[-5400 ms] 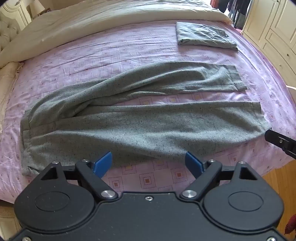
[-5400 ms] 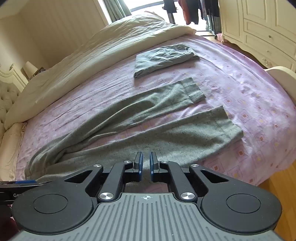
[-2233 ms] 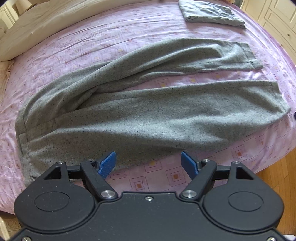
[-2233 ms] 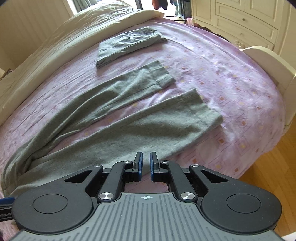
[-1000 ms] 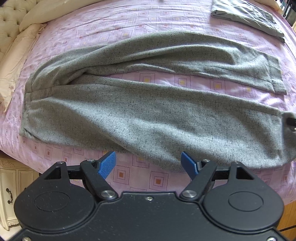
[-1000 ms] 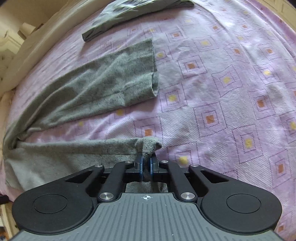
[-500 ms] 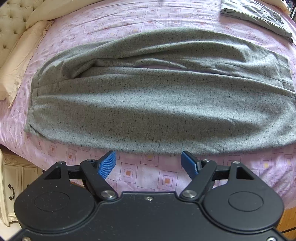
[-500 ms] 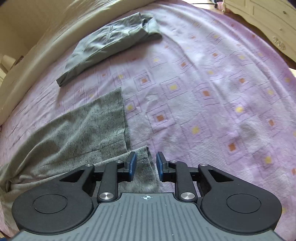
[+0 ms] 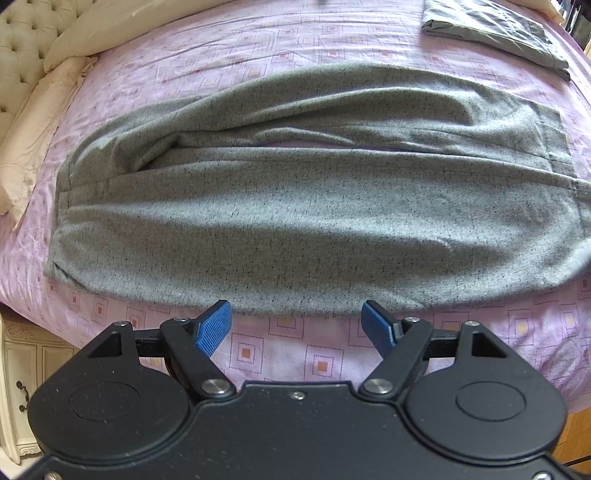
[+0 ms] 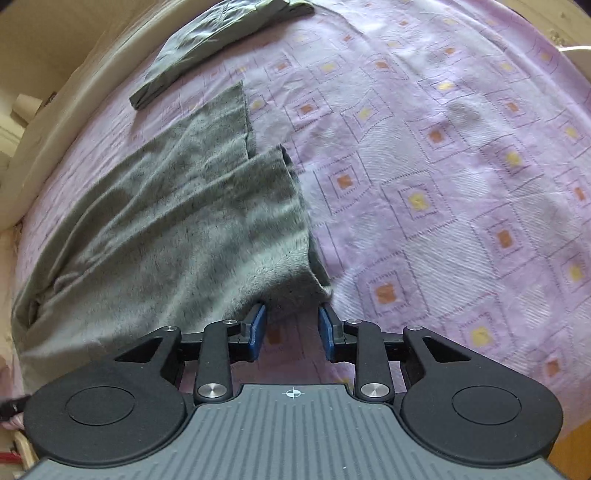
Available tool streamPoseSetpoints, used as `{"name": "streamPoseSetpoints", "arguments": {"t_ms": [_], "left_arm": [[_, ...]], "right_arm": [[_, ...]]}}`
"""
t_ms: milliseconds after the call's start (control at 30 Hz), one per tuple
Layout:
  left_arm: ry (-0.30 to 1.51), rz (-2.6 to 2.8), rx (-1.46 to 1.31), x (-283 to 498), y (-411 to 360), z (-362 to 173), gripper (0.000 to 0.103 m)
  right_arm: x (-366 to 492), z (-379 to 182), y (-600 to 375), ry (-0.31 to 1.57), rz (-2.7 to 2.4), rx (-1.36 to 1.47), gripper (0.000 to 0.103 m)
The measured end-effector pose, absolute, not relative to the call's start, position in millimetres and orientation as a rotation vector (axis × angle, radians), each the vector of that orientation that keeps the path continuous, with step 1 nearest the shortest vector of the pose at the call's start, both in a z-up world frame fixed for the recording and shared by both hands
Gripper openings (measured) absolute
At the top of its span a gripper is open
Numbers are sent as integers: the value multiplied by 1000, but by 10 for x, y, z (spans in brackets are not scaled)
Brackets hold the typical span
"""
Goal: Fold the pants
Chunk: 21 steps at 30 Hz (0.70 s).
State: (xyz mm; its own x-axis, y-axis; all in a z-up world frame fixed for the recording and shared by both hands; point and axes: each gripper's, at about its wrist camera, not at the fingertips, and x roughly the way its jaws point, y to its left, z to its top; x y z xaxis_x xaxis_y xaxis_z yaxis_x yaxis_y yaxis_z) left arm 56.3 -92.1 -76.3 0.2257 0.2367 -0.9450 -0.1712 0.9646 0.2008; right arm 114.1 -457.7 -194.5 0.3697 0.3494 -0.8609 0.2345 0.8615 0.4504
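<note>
The grey speckled pants [image 9: 295, 206] lie lengthwise across the pink patterned bedsheet [image 9: 288, 354], waist at the left, with the near leg laid almost against the far leg. My left gripper [image 9: 297, 326] hovers open above the pants' near edge at mid-length, nothing between its blue pads. In the right wrist view the two leg hems [image 10: 280, 206] lie side by side. My right gripper [image 10: 291, 328] hangs just behind the near hem corner, its jaws opening, and the cloth lies free ahead of the pads.
A folded grey-green garment [image 9: 495, 33] rests at the far right of the bed, also visible as a folded garment [image 10: 207, 48] in the right wrist view. Cream pillows [image 9: 40, 122] and a tufted headboard lie to the left. A cream bedside cabinet [image 9: 18, 398] stands below the bed edge.
My right gripper carried the near leg's hem up beside the far leg, let go of it and drew back with its jaws spreading. The left gripper stayed open and nearly still.
</note>
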Motion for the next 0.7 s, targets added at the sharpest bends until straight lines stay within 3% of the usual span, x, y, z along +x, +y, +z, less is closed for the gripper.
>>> {"name": "streamPoseSetpoints", "arguments": {"t_ms": [200,267,300,467,600,700], "left_arm": [[1307,300,59,512,-927,-742,78],[1320,307,48,498,-912,-783,78],[1328,308,42,491,-902,-806,78],[1335,300,61,484,-896,-866,78],[1344,298,82,506,-880,-948,78],[1355,296,84,509,-838,-1007,78]], "right_arm": [[1347,-1986,-4529,1233,8,590,31],[1322,-1975,-4504,1248,-12,563,19],[1303,-1955,-4485,1248,-16,539,4],[1080,-1691,-4536,1234,-37,480,3],[946,-1806,-4710,1277,-172,450,0],[869,-1843,-4915,1255,-147,615,3]]}}
